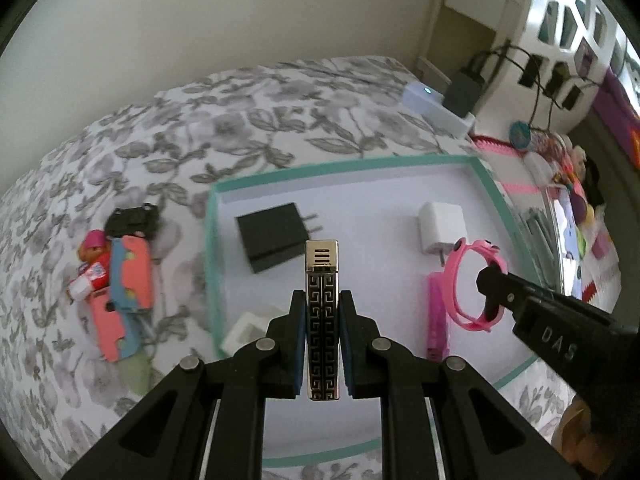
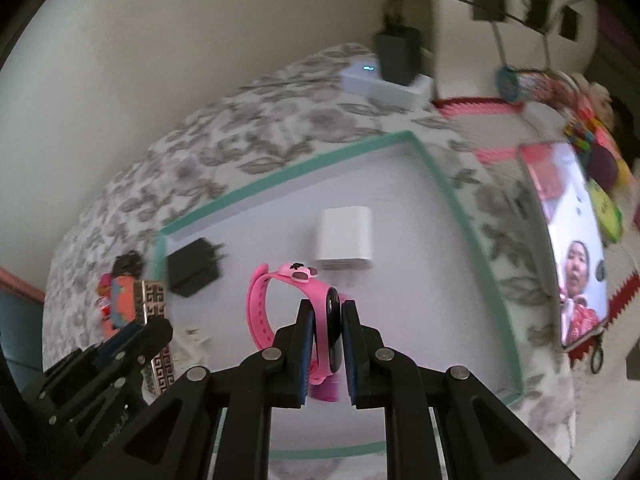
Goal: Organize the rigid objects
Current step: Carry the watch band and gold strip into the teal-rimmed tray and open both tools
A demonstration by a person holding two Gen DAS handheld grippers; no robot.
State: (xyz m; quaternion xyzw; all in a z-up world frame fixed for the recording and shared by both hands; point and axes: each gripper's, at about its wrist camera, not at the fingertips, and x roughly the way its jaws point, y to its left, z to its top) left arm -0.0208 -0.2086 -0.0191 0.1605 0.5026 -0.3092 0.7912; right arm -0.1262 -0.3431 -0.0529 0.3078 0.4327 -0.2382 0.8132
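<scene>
**Grippers over the teal-rimmed tray, each pinching one object**

Left gripper [image 1: 322, 320] is clamped on a slim rectangular metal lighter with a black-and-silver key pattern [image 1: 322, 292]; its blue pads press both narrow sides, and the lighter stands up out of the jaws, its slotted silver end farthest from the camera. In the right wrist view the same lighter [image 2: 154, 304] shows at the left edge, gripped in the black fingers of the left gripper [image 2: 132, 340].

Right gripper [image 2: 324, 334] is closed on a pink rubber wristband with a dark oval face [image 2: 280, 296]. The pads squeeze the dark face, and the strap loops out to the left with a small cartoon charm on top. From the left wrist view the band [image 1: 472, 280] hangs as a loop from the tip of the right gripper [image 1: 494, 284].

Both held objects are above a shallow white tray with a teal rim [image 1: 212, 240], which lies on a bedspread with a grey floral print [image 1: 200, 128]. Inside the tray lie a black wall charger with two prongs [image 1: 276, 236], a white plug adapter [image 1: 440, 228] and a magenta stick-shaped object [image 1: 436, 320] just beneath the pink band. A small white block [image 1: 244, 332] sits at the tray's near left edge.

Left of the tray, on the bedspread, lie a coral and blue toy piece [image 1: 128, 280], a small doll figure [image 1: 92, 264] touching it, and a black clip-like object [image 1: 132, 220] just beyond them.
</scene>
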